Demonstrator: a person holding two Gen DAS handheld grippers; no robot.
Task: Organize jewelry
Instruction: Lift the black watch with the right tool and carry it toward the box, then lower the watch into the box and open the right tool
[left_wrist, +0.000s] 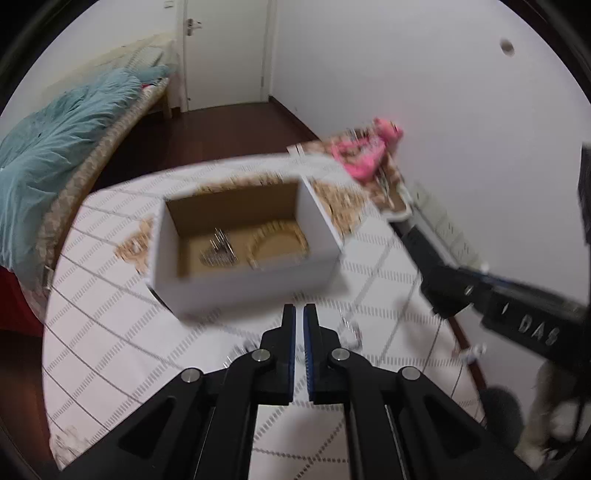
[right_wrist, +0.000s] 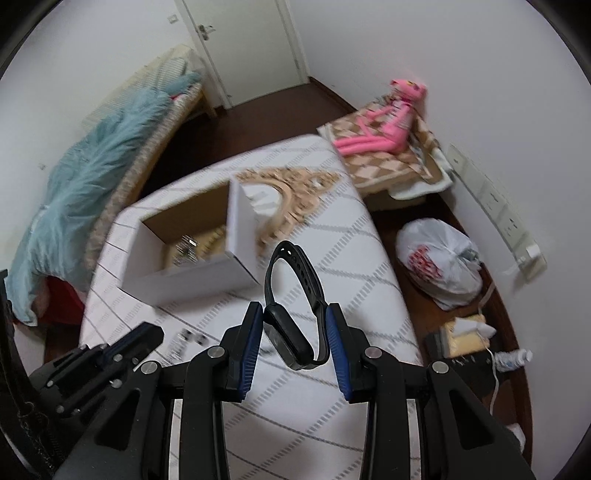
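Bedroom, white-clothed table, watch held above it.

From the left: a bed (right_wrist: 122, 147) with a teal quilt (left_wrist: 55, 147), a white door (right_wrist: 240, 44), then the table (right_wrist: 332, 258) with a line-patterned cloth. An open box (left_wrist: 236, 243) on it holds jewelry (left_wrist: 221, 247). The left gripper (left_wrist: 300, 325) hovers nearly closed, holding nothing. The right gripper (right_wrist: 293, 325) pinches a black watch (right_wrist: 291, 317) over the cloth. A pink toy (right_wrist: 384, 122) and white bag (right_wrist: 439, 262) lie rightward.
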